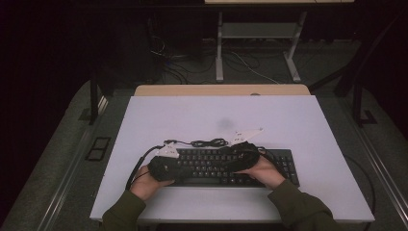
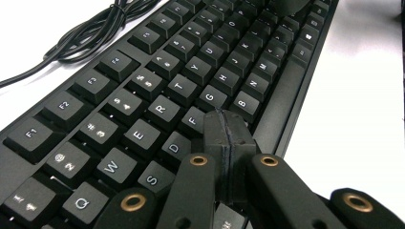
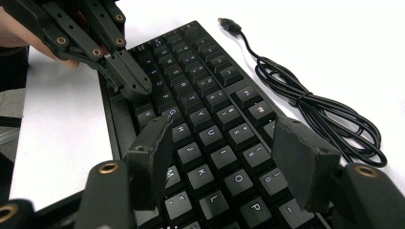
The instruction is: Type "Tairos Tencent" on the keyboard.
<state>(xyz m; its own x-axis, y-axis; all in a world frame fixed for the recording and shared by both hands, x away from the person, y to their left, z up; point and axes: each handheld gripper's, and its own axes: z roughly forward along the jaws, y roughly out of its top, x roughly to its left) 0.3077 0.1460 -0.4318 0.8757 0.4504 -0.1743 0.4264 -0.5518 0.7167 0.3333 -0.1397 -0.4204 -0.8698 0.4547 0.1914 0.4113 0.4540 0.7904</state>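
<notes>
White tabletop (image 1: 298, 125) is noted under a black keyboard (image 1: 226, 166), long axis left-right, its cable (image 3: 315, 112) coiled beyond. Left gripper (image 2: 228, 126) is closed empty, tips near the F key; right gripper (image 3: 224, 157), open, is held over the right-hand letters.

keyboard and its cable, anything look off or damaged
Nothing stands out. The keyboard lies flat on the table with no key visibly missing, and its cable lies bundled beside it, unplugged. The left gripper is shut, tip at the keys.
</notes>
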